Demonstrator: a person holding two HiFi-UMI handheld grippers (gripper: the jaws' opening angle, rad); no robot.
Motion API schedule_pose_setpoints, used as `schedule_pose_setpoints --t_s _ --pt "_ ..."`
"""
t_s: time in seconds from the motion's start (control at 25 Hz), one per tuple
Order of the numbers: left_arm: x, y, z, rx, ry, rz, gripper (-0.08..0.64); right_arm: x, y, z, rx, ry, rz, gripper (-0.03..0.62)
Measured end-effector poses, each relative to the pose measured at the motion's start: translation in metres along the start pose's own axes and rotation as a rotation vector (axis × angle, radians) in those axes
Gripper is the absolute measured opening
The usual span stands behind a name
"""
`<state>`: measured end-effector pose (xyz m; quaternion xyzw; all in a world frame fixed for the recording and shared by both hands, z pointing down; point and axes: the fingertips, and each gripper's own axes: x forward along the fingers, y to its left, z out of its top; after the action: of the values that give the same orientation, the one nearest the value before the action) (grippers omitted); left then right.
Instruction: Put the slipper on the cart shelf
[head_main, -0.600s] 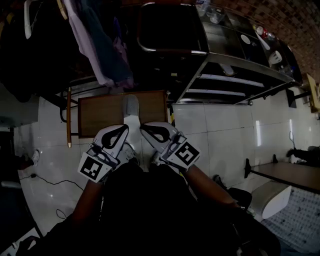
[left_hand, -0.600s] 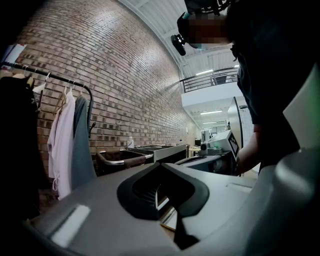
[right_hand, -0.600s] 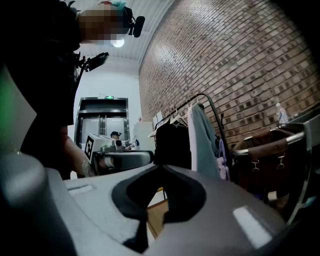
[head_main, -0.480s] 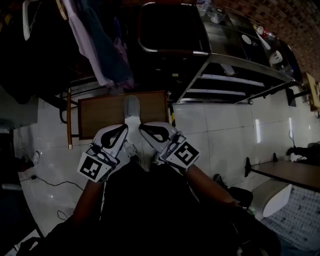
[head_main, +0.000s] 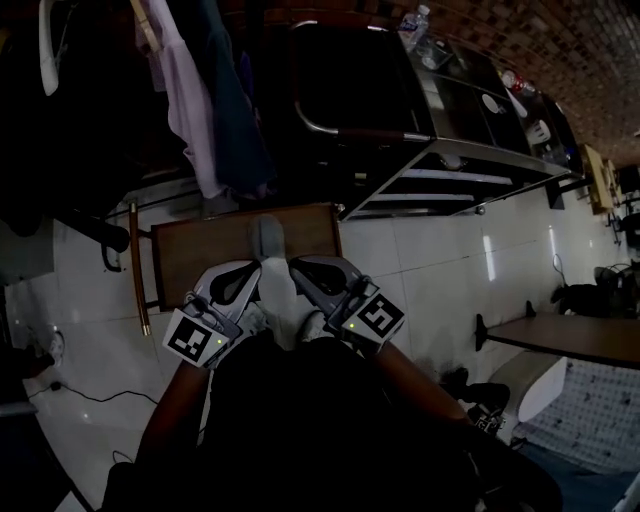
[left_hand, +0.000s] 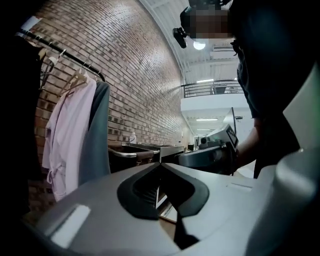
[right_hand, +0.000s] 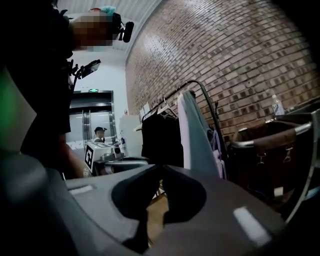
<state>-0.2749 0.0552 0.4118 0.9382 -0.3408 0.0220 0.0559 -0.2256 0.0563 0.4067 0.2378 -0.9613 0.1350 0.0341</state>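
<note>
Grey left claw (left_hand: 160, 163) and right claw (right_hand: 161, 167) are both clenched on nothing.

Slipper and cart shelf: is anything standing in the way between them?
Nothing visible does. The slipper shows between the shut left claw and right claw; the cart shelves stand open just to its right in the head view, nothing seen across the gap.
</note>
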Motion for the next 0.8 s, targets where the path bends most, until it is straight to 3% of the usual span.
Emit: schedule_pose_setpoints --t_s 0.16,0.36,0.6,0.8 --pt "-0.004 0.019 -0.007 -0.049 -0.023 -0.032 0.0 0.015 -0.006 -0.014 0.037 0.057 -0.038 0.006" --pt "-0.002 0.031 -0.016 -0.057 -0.019 -0.028 0.0 0.023 -0.018 -0.036 0.087 0.106 -0.033 0.009" --pt "0.011 0.029 -0.023 -0.069 0.001 -0.012 0.0 0.03 -0.049 -0.098 0.151 0.211 -0.005 0.035" --pt "0.017 0.028 -0.035 -0.078 0.011 0.016 0.0 0.031 -0.072 -0.178 0.292 0.346 -0.004 0.123"
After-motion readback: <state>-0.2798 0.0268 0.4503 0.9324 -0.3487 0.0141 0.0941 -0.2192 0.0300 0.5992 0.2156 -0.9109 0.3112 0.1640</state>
